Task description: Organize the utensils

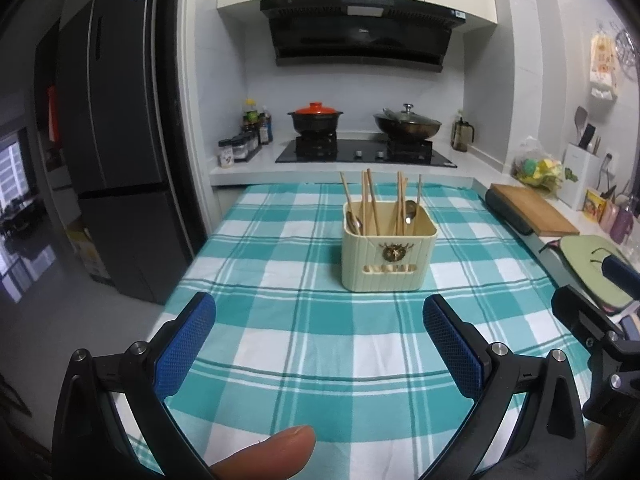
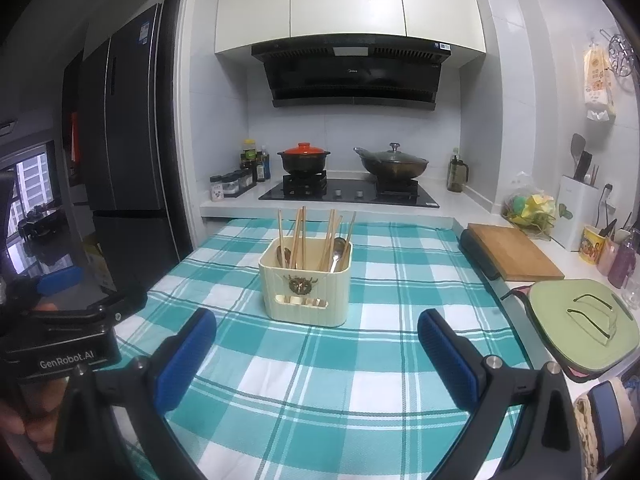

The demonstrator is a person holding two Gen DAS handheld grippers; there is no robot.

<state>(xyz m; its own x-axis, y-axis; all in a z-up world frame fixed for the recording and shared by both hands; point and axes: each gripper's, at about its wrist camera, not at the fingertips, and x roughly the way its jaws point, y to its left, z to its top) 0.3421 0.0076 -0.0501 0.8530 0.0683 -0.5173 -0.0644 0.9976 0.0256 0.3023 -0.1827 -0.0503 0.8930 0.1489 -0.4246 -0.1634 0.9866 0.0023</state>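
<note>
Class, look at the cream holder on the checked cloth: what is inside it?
The holder contains upright wooden chopsticks and metal spoons. Its walls hide their lower ends and anything lying at the bottom.

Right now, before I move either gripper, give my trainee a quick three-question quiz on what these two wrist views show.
1. True or false: the left gripper and right gripper both stand open and hold nothing.
2. Which utensils stand in the cream holder? A) chopsticks only B) chopsticks and spoons C) knives and forks
3. Fill in: the holder rests on a teal and white ______ tablecloth.

Key
1. True: nothing sits between either pair of blue pads.
2. B.
3. Checked.
</note>
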